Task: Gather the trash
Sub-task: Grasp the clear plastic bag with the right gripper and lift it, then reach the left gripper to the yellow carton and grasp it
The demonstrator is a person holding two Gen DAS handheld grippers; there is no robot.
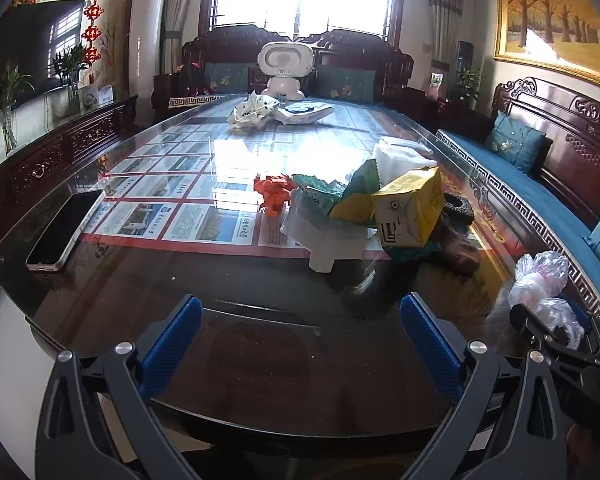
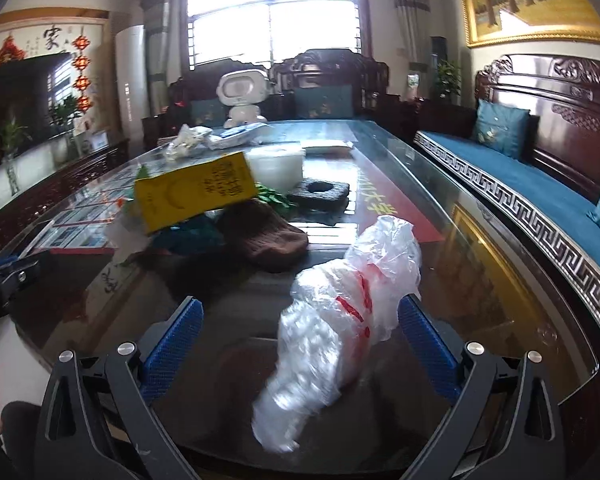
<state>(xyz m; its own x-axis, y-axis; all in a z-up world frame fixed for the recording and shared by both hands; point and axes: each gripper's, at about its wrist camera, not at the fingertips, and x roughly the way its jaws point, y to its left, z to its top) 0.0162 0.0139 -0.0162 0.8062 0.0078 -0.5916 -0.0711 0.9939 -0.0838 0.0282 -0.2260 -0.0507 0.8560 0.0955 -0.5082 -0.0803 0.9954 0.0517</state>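
Observation:
A crumpled clear plastic bag [image 2: 340, 312] with red print lies between the wide-open fingers of my right gripper [image 2: 300, 332], near the right pad [image 2: 428, 348]; it looks blurred. It also shows in the left wrist view [image 1: 540, 292], over the right gripper. My left gripper [image 1: 300, 332] is open and empty above the glass table's near edge [image 1: 260, 360]. A pile of trash sits mid-table: a yellow carton [image 1: 410, 210], a red crumpled wrapper [image 1: 274, 192], a green wrapper [image 1: 320, 190], a white plastic container [image 1: 324, 232] and a brown knitted item [image 2: 268, 236].
A phone [image 1: 66, 230] lies at the table's left edge. More wrappers [image 1: 252, 112] and a white robot toy [image 1: 286, 68] are at the far end. A dark foam block [image 2: 320, 192] lies behind the pile. A blue-cushioned wooden sofa [image 2: 532, 188] runs along the right.

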